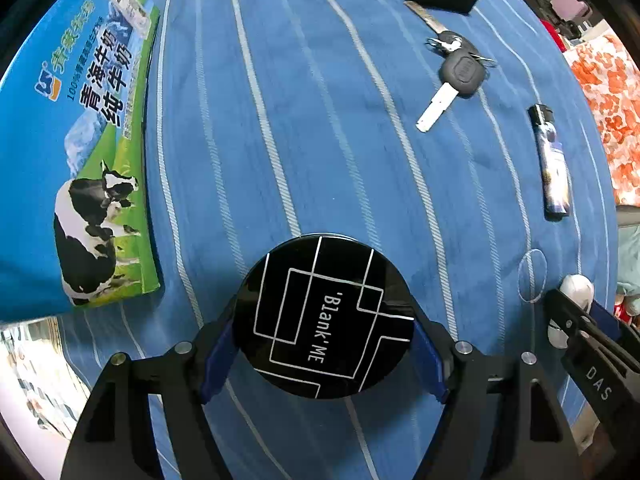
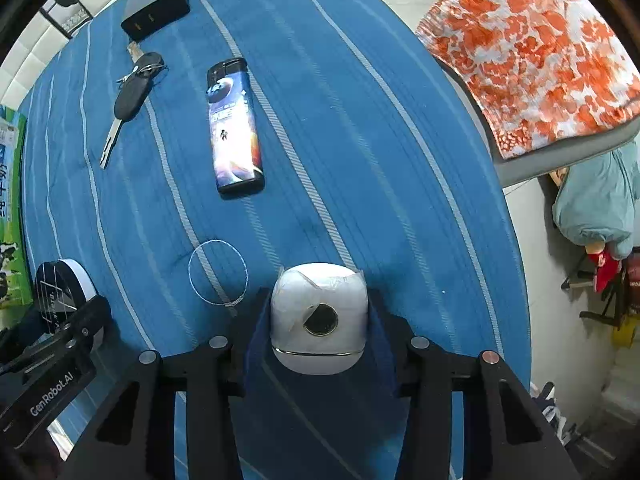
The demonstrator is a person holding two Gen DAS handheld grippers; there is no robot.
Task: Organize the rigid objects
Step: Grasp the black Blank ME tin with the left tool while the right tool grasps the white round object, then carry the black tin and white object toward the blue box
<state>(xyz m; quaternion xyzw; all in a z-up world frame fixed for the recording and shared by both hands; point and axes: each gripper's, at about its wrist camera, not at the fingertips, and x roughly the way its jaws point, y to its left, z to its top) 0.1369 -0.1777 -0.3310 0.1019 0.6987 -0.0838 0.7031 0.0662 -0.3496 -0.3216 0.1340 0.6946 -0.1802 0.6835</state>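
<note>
My left gripper [image 1: 323,350] is shut on a round black compact [image 1: 324,316] with white lines and lettering, held just over the blue striped cloth [image 1: 320,120]. My right gripper [image 2: 320,332] is shut on a small white rounded case [image 2: 319,316] with a dark round button. In the right wrist view the compact [image 2: 64,292] and the left gripper sit at the lower left. On the cloth lie a car key with rings [image 1: 456,76], a printed lighter [image 2: 234,128] and a thin wire ring [image 2: 218,272]. A dark box [image 2: 156,6] rests at the far end.
A milk carton box [image 1: 88,152] with a cow picture stands along the left edge of the cloth. An orange-and-white floral cloth [image 2: 536,52] covers a chair to the right. Bags and clutter [image 2: 600,208] lie on the floor beyond the right edge.
</note>
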